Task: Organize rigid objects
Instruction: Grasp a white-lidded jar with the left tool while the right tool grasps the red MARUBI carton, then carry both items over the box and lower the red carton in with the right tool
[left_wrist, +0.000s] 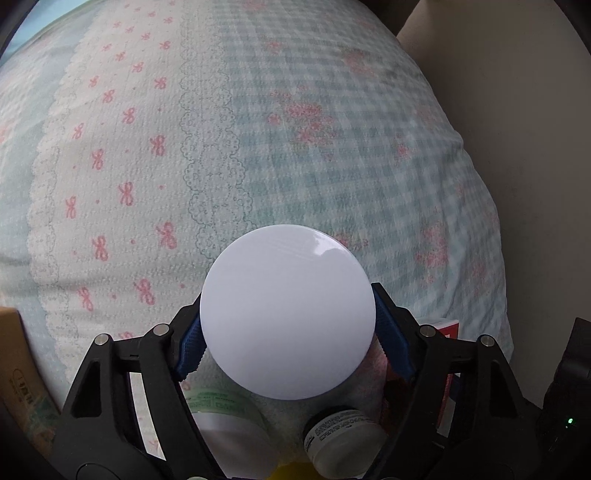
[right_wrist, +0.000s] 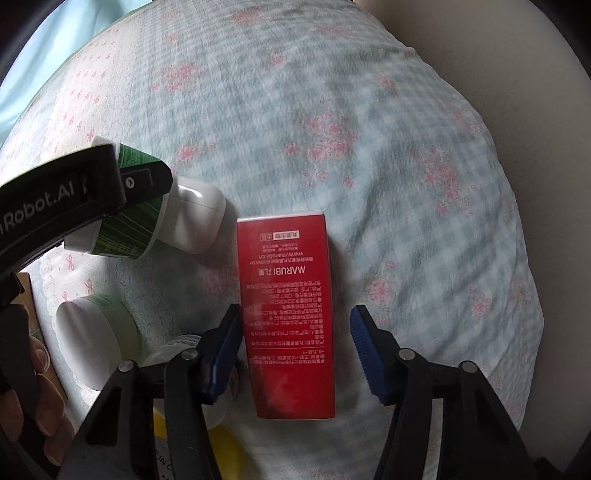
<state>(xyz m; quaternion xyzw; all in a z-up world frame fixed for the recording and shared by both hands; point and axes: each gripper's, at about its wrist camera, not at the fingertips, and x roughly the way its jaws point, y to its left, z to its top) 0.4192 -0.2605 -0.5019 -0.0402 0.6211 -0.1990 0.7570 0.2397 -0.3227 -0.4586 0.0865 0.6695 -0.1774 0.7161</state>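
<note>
A green bottle with white ends lies on the bed. In the left wrist view its round white end (left_wrist: 288, 314) faces the camera, and my left gripper (left_wrist: 286, 306) is shut on it, a blue pad touching each side. The right wrist view shows the same bottle (right_wrist: 129, 229) with its white cap to the right and one of the left gripper's black fingers (right_wrist: 144, 181) across it. A red box (right_wrist: 288, 314) lies flat between the pads of my right gripper (right_wrist: 295, 321). The left pad is against the box. The right pad stands a little apart, so the gripper is open.
A pale green jar (right_wrist: 96, 343) and a small labelled white jar (left_wrist: 343, 439) lie near the grippers, with something yellow (right_wrist: 221, 443) below them. A cardboard box (left_wrist: 18, 369) stands at the left. The patterned bedspread (right_wrist: 369, 147) ends at a wall (left_wrist: 517, 147) on the right.
</note>
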